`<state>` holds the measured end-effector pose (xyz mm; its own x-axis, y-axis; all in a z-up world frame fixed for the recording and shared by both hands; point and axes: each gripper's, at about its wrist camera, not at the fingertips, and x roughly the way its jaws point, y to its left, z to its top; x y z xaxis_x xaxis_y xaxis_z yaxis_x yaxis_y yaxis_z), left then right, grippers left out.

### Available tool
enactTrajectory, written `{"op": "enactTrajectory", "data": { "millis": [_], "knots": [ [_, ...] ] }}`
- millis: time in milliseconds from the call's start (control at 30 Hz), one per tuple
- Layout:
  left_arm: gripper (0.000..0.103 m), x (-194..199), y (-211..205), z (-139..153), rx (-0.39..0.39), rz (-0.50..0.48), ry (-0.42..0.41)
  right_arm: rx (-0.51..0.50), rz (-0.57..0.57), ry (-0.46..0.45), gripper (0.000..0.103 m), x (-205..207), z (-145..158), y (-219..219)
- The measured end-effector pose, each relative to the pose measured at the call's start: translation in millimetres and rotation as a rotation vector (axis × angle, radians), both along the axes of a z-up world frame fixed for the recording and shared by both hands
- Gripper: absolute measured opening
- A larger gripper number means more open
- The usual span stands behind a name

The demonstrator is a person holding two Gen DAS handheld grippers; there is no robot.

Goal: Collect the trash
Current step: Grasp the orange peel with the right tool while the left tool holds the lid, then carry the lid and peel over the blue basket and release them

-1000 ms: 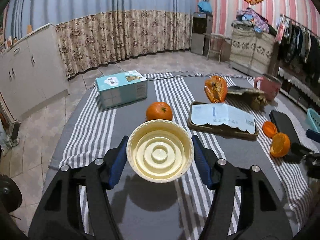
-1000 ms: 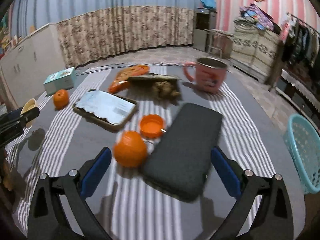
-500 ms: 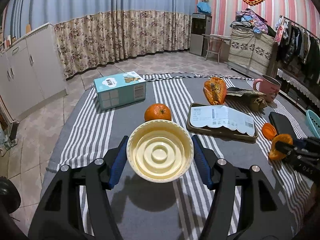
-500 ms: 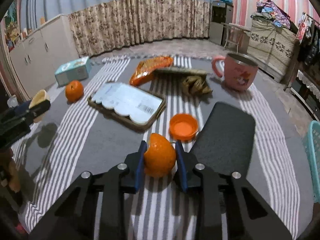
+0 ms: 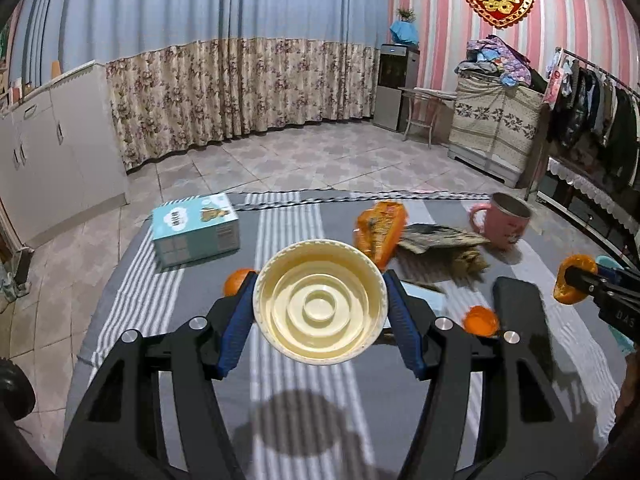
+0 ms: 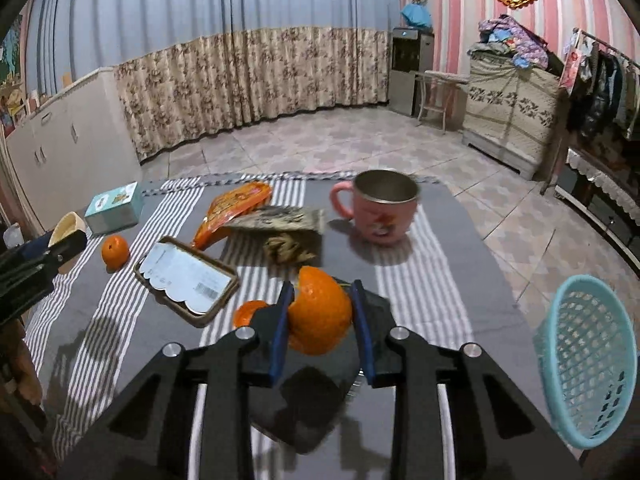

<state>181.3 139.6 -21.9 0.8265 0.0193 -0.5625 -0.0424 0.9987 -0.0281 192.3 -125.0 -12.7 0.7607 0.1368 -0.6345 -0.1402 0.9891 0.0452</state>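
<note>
orange peel (image 6: 320, 322) sits clamped in the right gripper (image 6: 322, 326); left gripper (image 5: 320, 304) grips what looks like a cream cup (image 5: 320, 300).

a home: curtains (image 5: 240, 92), clothes rack (image 5: 600, 120), cabinets (image 5: 52, 152).

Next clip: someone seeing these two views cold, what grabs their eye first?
Probably the two full grippers: the left gripper clamps a cream plastic bowl dead centre of its view, and the right gripper pinches a piece of orange peel above the striped tablecloth. After that, the pink mug at the far edge of the table and the blue mesh basket off the table's right side.
</note>
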Motion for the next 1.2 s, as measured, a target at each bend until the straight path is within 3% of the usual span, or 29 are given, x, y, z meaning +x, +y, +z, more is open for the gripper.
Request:
{"op": "enactTrajectory", "data": {
  "millis": [467,767,1200],
  "knots": [
    [0.061,-27.1,-110.9,11.6,0.043,-0.079,-0.048,0.002,-0.084,-0.038,0.029,-42.8,3.2,-105.9],
    [0.061,-32.5,-177.1,18.1,0.008,-0.149,-0.060,-0.027,-0.196,-0.084,0.029,-71.1,4.6,-195.1],
    [0.061,-31.5,-292.7,15.0,0.043,-0.288,-0.085,0.038,-0.356,-0.083,0.029,-66.4,-3.0,-296.4]
  ]
}}
